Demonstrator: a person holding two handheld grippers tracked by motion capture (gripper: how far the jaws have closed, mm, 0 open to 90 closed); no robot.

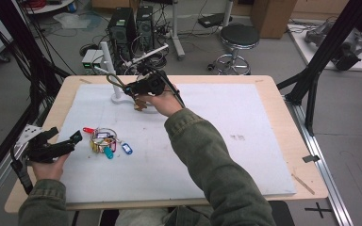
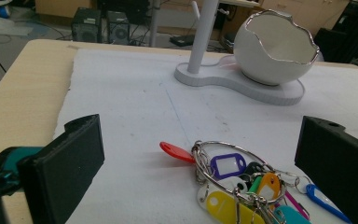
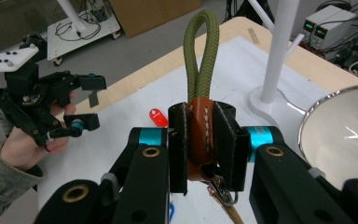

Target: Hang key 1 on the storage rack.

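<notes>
At the left edge of the bench [image 1: 268, 89], the left gripper [image 1: 78, 138] rests low with its jaws wide apart and nothing in them. It looks like it is waiting its turn. Just in front of it lies a bunch of keys [image 2: 242, 182] on a big silver ring, with red, blue, yellow and purple tags. The bunch sits flat on the white mat [image 1: 207, 141], so it is easy to reach.

Next comes the right gripper [image 3: 205, 140], held up in the air near the far side of the mat. Its jaws are squeezed tight on a green rope loop [image 3: 201, 51] with a brown leather band, and a small ring hangs below it. The loop points up and out, maybe so it can slide over a peg.

Close by stands a white stand [image 2: 200, 42] with a tall post. A white bowl [image 2: 275, 44] shaped like a broken egg shell sits on its base.

The mat covers most of the pale wood bench. Behind it the room is messy, with a black stool [image 1: 238, 37], computer boxes and lots of cables on a grey floor.
</notes>
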